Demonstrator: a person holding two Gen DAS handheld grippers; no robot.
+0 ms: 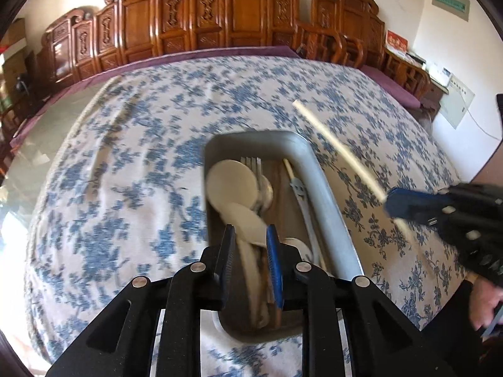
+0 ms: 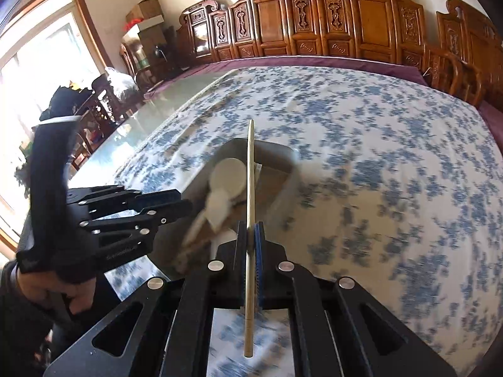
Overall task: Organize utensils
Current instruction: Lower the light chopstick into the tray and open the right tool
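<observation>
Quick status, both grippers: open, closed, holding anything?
Left gripper: open, holding nothing, above the metal tray.
Right gripper: closed on a chopstick.

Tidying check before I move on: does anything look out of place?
One chopstick is outside the metal tray, clamped in the right gripper above the tablecloth; its mate already lies in the tray.

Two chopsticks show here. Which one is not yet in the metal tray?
The chopstick clamped in the right gripper, held in the air above the tray. The other chopstick already lies inside, beside the fork.
</observation>
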